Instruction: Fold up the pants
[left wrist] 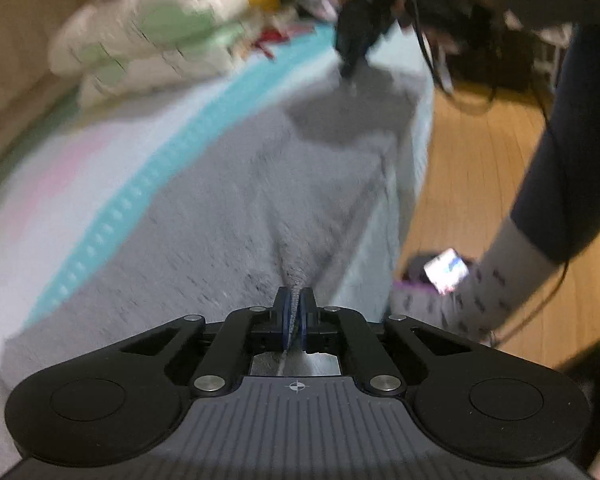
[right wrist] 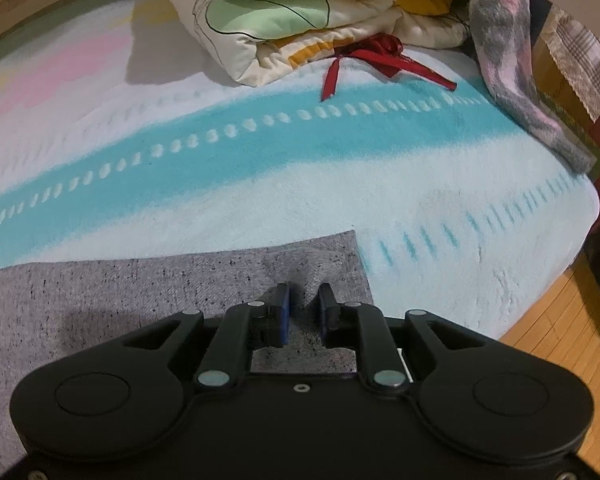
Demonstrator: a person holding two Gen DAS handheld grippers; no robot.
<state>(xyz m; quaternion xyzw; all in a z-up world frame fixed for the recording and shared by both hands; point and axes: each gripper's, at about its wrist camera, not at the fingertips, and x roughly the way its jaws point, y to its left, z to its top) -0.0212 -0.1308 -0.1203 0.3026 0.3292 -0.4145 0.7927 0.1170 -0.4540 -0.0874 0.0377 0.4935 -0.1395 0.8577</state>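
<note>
The bed (right wrist: 260,152) in front of you carries a striped blanket; the grey pants (right wrist: 112,292) lie flat on its near edge. A folded quilt (right wrist: 284,28) sits at the far side. Your left gripper (left wrist: 295,312) has its jaws clamped on a raised fold of the pants. Your right gripper (right wrist: 304,312) holds its jaws parted, with a bunched ridge of fabric between them.

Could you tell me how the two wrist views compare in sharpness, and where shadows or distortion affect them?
Left wrist view: strong motion blur smears the folded quilt and the other gripper, while the left gripper and the pinched grey pants nearby stay fairly sharp. Right wrist view: crisp throughout; the quilt casts a soft shadow on the striped blanket, and fisheye curvature bends the stripe and the bed edge.
</note>
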